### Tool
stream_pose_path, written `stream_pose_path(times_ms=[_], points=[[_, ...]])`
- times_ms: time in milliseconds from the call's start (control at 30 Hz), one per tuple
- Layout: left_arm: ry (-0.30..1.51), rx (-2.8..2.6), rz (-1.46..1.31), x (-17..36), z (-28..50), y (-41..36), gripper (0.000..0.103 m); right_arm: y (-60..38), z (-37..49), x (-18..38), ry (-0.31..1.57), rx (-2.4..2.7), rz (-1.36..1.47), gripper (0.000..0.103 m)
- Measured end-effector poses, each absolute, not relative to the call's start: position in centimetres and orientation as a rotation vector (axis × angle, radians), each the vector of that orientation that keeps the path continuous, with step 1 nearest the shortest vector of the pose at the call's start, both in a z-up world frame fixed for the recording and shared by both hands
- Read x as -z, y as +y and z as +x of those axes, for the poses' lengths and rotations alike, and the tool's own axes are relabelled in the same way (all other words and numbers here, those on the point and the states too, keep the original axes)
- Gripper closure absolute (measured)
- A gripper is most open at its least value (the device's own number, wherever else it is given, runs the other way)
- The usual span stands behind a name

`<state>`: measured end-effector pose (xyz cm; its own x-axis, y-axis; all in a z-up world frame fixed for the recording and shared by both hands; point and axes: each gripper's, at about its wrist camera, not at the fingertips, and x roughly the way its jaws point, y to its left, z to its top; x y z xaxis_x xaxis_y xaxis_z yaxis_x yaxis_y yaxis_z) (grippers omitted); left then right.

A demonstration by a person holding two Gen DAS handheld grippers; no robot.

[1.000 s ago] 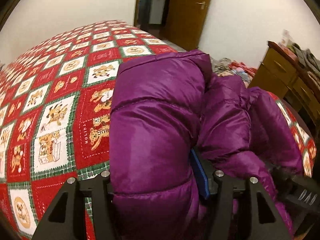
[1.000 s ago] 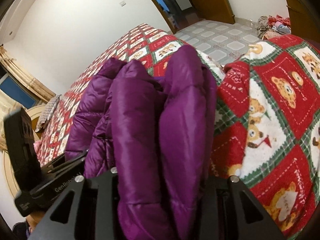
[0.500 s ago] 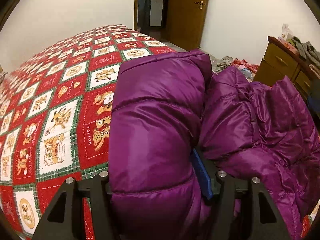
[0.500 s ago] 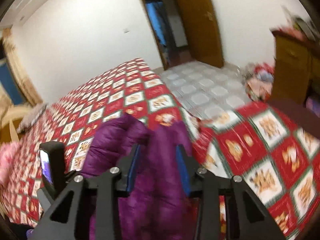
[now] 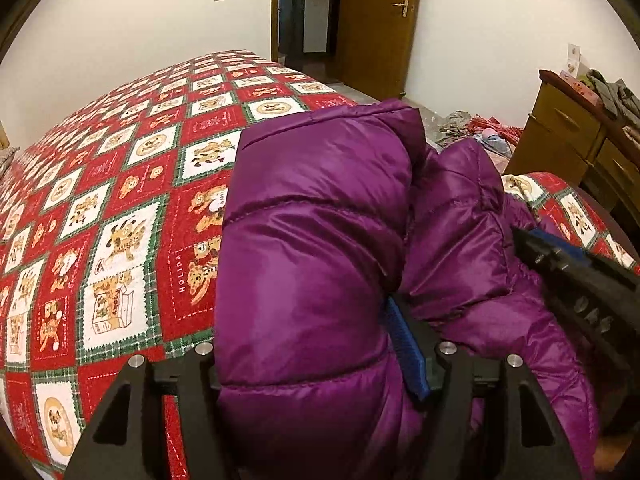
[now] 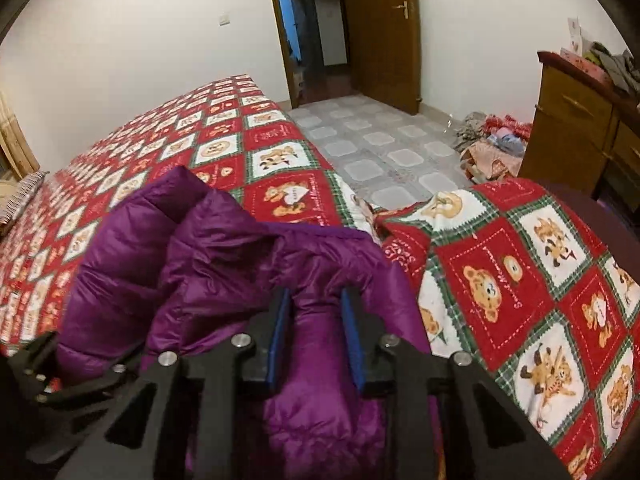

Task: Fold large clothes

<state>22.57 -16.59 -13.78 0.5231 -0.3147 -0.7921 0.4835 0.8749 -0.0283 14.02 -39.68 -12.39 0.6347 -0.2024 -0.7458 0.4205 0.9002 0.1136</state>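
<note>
- Your left tool (image 5: 316,360) grips a thick fold of the purple jacket (image 5: 312,240); its jaws have just been widening.
- Your right tool (image 6: 316,344), closing, pinches a narrower fold.
- The jacket lies on the bed (image 6: 520,264), toward 6 o'clock.

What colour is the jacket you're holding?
Shiny purple, quilted; the jacket shows best in the left wrist view.

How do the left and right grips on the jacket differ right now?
The left gripper straddles a thick, puffy roll of jacket, jaws wide; the right gripper pinches a thin fold, jaws narrow. The left's have just been opening, the right's closing. Both hold the same purple jacket.
</note>
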Motion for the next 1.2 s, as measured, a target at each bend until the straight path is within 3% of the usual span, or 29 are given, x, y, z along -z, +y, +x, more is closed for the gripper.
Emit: stream_pose_path(times_ms=[200, 433, 733, 967, 1000, 1067, 1200], points=[[0.92, 0.503, 0.011, 11.7, 24.4, -14.6, 0.038, -39.3, 14.0, 12.5, 0.814, 0.373, 0.264, 0.072], [0.954, 0.474, -0.021, 10.8, 27.1, -15.5, 0.036, -40.1, 13.6, 12.7, 0.793, 0.368, 0.32, 0.072], [0.691, 0.478, 0.035, 4.6, 26.5, -13.9, 0.036, -40.2, 13.9, 12.8, 0.788, 0.339, 0.33, 0.072], [0.848, 0.437, 0.106, 11.0, 29.6, -16.9, 0.036, -40.5, 13.9, 12.9, 0.78, 0.329, 0.35, 0.072], [0.872, 0.429, 0.084, 11.7, 30.0, -16.6, 0.034, -40.5, 13.9, 12.9, 0.779, 0.327, 0.355, 0.072], [0.913, 0.411, 0.031, 12.9, 30.9, -15.8, 0.02, -40.5, 14.0, 12.9, 0.778, 0.323, 0.361, 0.072], [0.988, 0.423, -0.029, 14.7, 32.1, -15.5, 0.013, -40.5, 14.1, 12.9, 0.781, 0.322, 0.359, 0.072]])
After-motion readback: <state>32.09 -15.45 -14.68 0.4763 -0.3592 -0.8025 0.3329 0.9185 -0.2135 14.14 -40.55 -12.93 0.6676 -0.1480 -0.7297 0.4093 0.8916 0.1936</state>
